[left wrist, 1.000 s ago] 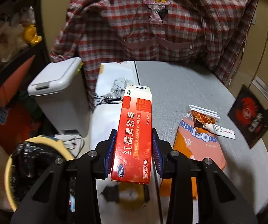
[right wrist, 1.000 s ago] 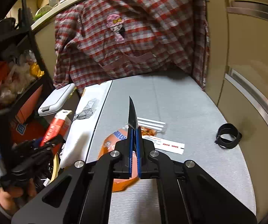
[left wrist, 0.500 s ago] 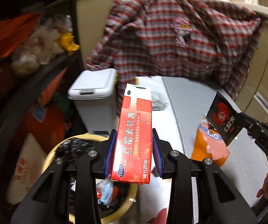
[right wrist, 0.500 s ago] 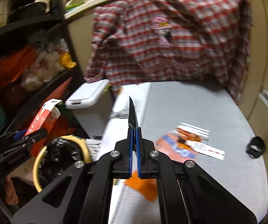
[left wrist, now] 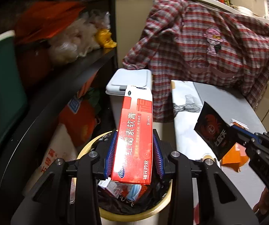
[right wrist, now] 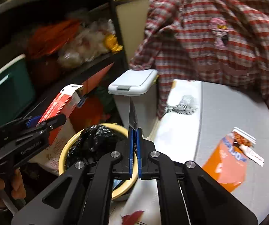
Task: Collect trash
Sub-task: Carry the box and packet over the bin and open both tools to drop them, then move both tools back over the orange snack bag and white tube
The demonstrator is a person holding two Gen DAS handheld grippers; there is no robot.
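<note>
My left gripper point(left wrist: 134, 146) is shut on a red medicine box point(left wrist: 135, 133) and holds it upright over the yellow waste bin point(left wrist: 134, 214), which has a black liner with trash inside. The box point(right wrist: 59, 105) and bin point(right wrist: 68, 144) also show in the right wrist view. My right gripper point(right wrist: 134, 144) is shut on a thin black packet point(right wrist: 132, 116), seen edge-on, just right of the bin. In the left wrist view that packet point(left wrist: 215, 131) shows a red crab print.
A white lidded bin point(left wrist: 129, 82) stands behind the yellow one. A dark shelf point(left wrist: 63, 75) with bags is on the left. An orange wrapper point(right wrist: 226, 163) and small sachets point(right wrist: 245, 140) lie on the grey table point(right wrist: 228, 112). A plaid shirt point(left wrist: 200, 46) hangs behind.
Both grippers have swung left from the table toward the yellow bin, each still holding its item. The red box is now over the bin's opening.
</note>
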